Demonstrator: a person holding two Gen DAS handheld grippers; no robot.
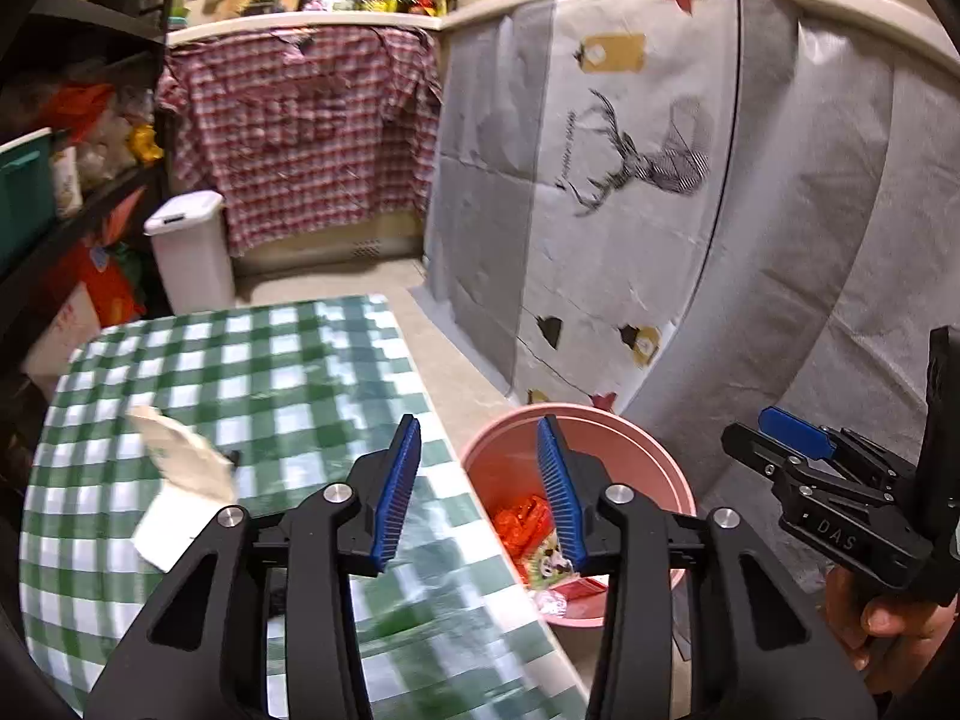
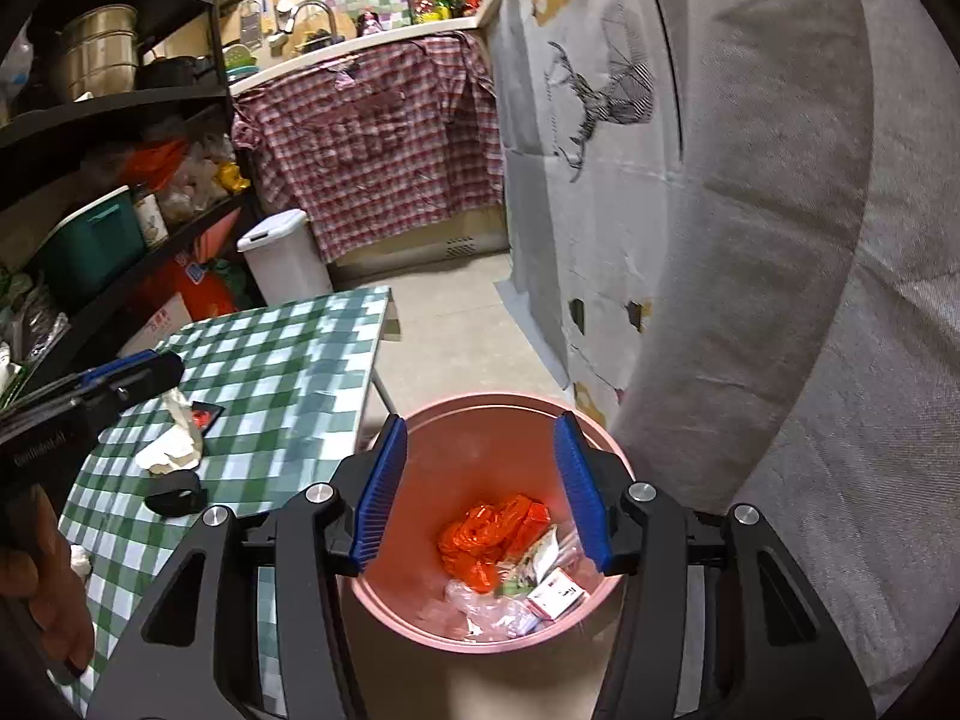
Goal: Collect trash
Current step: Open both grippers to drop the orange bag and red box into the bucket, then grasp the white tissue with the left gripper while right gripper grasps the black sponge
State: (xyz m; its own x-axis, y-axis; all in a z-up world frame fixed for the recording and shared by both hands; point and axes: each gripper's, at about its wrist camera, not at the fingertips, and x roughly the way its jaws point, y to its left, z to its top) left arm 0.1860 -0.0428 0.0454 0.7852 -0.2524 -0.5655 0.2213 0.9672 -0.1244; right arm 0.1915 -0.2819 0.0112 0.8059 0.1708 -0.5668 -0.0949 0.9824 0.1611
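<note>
A pink bin (image 2: pixel 480 420) stands on the floor beside the table and holds orange wrappers (image 2: pixel 489 534), clear plastic and small packets. My right gripper (image 2: pixel 480 486) is open and empty directly above the bin. My left gripper (image 1: pixel 477 483) is open and empty over the table's right edge, next to the bin (image 1: pixel 630 438). Crumpled white paper (image 1: pixel 180 480) lies on the green checked table (image 1: pixel 270 360); it also shows in the right wrist view (image 2: pixel 171 444), with a black packet (image 2: pixel 204 417) and a black strap (image 2: pixel 174 495) near it.
A white lidded bin (image 2: pixel 288 264) stands on the floor beyond the table. Black shelves (image 2: pixel 120 102) with pots and boxes line the left. A paper-covered counter front (image 1: pixel 630 180) rises on the right. A checked shirt (image 1: pixel 306 126) hangs at the back.
</note>
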